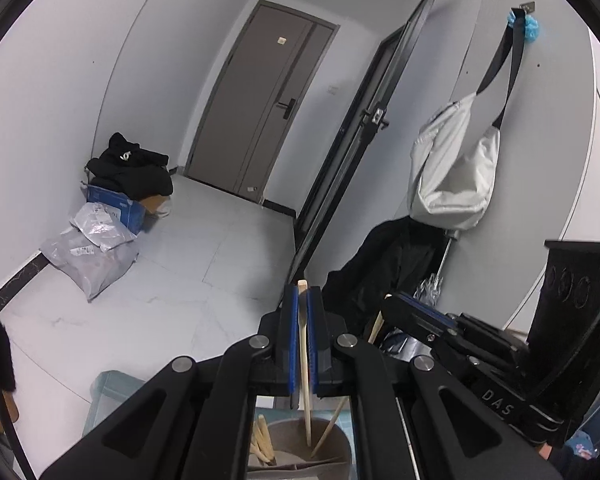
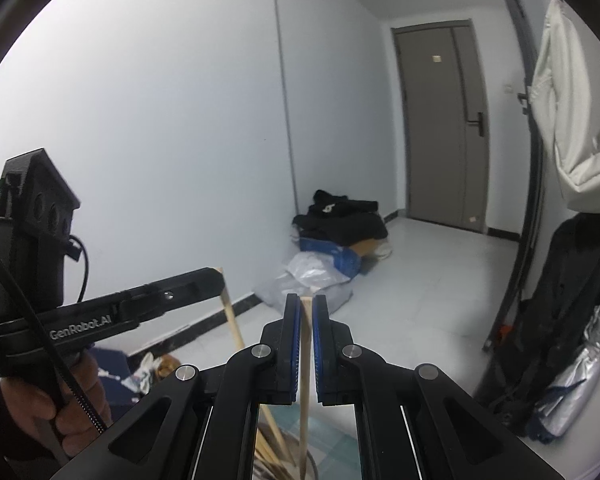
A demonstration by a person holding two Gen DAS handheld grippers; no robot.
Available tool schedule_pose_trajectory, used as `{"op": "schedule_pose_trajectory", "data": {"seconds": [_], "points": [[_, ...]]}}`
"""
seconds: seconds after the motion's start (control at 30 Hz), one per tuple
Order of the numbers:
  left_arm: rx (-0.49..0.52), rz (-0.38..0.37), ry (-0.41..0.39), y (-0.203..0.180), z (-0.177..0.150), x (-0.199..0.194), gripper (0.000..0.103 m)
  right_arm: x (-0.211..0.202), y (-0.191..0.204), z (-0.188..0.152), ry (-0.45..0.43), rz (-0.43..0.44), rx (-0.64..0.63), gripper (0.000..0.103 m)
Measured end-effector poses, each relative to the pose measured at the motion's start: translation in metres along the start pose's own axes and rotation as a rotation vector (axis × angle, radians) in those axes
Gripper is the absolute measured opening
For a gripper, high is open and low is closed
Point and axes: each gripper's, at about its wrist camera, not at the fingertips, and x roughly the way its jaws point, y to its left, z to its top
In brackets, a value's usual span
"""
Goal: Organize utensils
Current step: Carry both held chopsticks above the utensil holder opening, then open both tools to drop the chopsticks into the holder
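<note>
My left gripper point(image 1: 302, 294) is shut on a pale wooden chopstick point(image 1: 305, 360) that stands almost upright. Its lower end reaches into a grey divided holder point(image 1: 336, 446) just below the jaws. Several more wooden chopsticks point(image 1: 262, 442) lean in the holder's left part. My right gripper point(image 2: 306, 302) is shut on a second chopstick point(image 2: 305, 364), also held upright over the holder point(image 2: 313, 465). In the right wrist view the left gripper point(image 2: 214, 278) shows at the left with its chopstick point(image 2: 232, 322) hanging from the tip, and a hand point(image 2: 40, 404) grips its handle. The right gripper point(image 1: 396, 304) appears at the right of the left wrist view.
A grey door point(image 1: 260, 100) stands at the far end of a tiled hallway. A blue box with black clothes point(image 1: 128, 184) and plastic bags point(image 1: 88, 252) lies by the left wall. A white bag point(image 1: 452, 172), a black jacket point(image 1: 388, 268) and a black-framed door point(image 1: 352, 152) are at the right.
</note>
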Motion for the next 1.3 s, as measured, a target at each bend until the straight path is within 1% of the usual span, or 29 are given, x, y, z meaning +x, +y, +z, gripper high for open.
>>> {"op": "schedule_pose_trajectory", "data": {"seconds": [0.1, 0.23, 0.4, 0.63, 0.7, 0.8, 0.93, 0.97, 1.0, 1.03, 1.07, 1.1, 1.13, 1.17, 1.2, 1.27, 1.3], "points": [[0.014, -0.008, 0.020, -0.001, -0.006, 0.003, 0.001, -0.002, 0.003, -0.007, 0.016, 0.014, -0.030, 0.005], [0.058, -0.012, 0.058, -0.003, -0.014, 0.007, 0.001, -0.004, 0.010, -0.013, 0.030, 0.032, -0.072, 0.005], [0.067, -0.025, 0.109, -0.001, -0.021, 0.008, 0.001, -0.001, 0.019, -0.025, 0.056, 0.037, -0.115, 0.005], [0.094, -0.021, 0.157, -0.002, -0.030, 0.007, 0.001, 0.012, 0.017, -0.034, 0.100, 0.038, -0.097, 0.005], [0.102, -0.002, 0.160, -0.001, -0.033, 0.006, 0.001, 0.016, 0.016, -0.036, 0.110, 0.037, -0.090, 0.005], [0.092, -0.001, 0.183, 0.003, -0.037, 0.008, 0.001, 0.021, 0.016, -0.039, 0.132, 0.045, -0.071, 0.006], [0.099, 0.005, 0.244, 0.004, -0.044, 0.015, 0.001, 0.025, 0.014, -0.046, 0.162, 0.058, -0.037, 0.008], [0.102, 0.016, 0.253, 0.005, -0.045, 0.015, 0.002, 0.024, 0.014, -0.048, 0.164, 0.047, -0.033, 0.009], [0.104, 0.044, 0.253, 0.006, -0.046, 0.014, 0.004, 0.023, 0.014, -0.049, 0.167, 0.039, -0.026, 0.009], [0.098, 0.072, 0.248, 0.007, -0.046, 0.012, 0.011, 0.020, 0.013, -0.050, 0.167, 0.035, -0.015, 0.010], [0.089, 0.075, 0.247, 0.009, -0.046, 0.010, 0.016, 0.017, 0.012, -0.051, 0.165, 0.029, -0.003, 0.015], [0.076, 0.074, 0.242, 0.010, -0.045, 0.006, 0.028, 0.013, 0.011, -0.052, 0.160, 0.019, 0.014, 0.018], [0.066, 0.081, 0.229, 0.011, -0.043, 0.001, 0.037, 0.008, 0.009, -0.052, 0.156, 0.014, 0.028, 0.022], [0.062, 0.094, 0.213, 0.011, -0.042, -0.004, 0.054, 0.004, 0.008, -0.053, 0.152, 0.008, 0.041, 0.023], [0.058, 0.108, 0.188, 0.011, -0.040, -0.011, 0.066, -0.002, 0.007, -0.053, 0.147, 0.001, 0.057, 0.024], [0.051, 0.132, 0.141, 0.010, -0.036, -0.024, 0.074, -0.009, 0.006, -0.054, 0.144, -0.014, 0.077, 0.030], [0.047, 0.146, 0.130, 0.010, -0.034, -0.030, 0.074, -0.016, 0.006, -0.054, 0.139, -0.025, 0.090, 0.032]]}}
